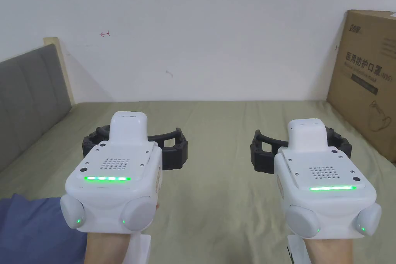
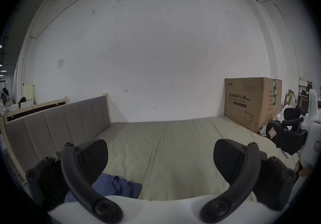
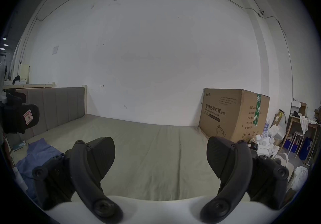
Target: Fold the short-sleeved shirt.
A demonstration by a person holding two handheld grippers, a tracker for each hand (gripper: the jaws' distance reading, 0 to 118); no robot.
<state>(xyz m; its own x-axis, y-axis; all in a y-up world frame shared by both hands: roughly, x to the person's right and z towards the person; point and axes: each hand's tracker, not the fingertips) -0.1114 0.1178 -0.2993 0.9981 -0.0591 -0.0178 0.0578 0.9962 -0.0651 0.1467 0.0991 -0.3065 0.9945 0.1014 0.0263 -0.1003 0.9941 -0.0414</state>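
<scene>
Head view: the left gripper (image 1: 135,143) and right gripper (image 1: 301,147) are hovering with jaws spread, empty, over the bed (image 1: 216,129). The crumpled blue shirt (image 1: 34,230) is lying by the left one; reaching there and spreading it flat is probably the first job.

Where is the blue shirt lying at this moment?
The blue shirt lies crumpled on the bed at the lower left of the head view, beside the left tongs and near the grey headboard.

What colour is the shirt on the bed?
Blue. The shirt shows best in the right gripper view.
</scene>
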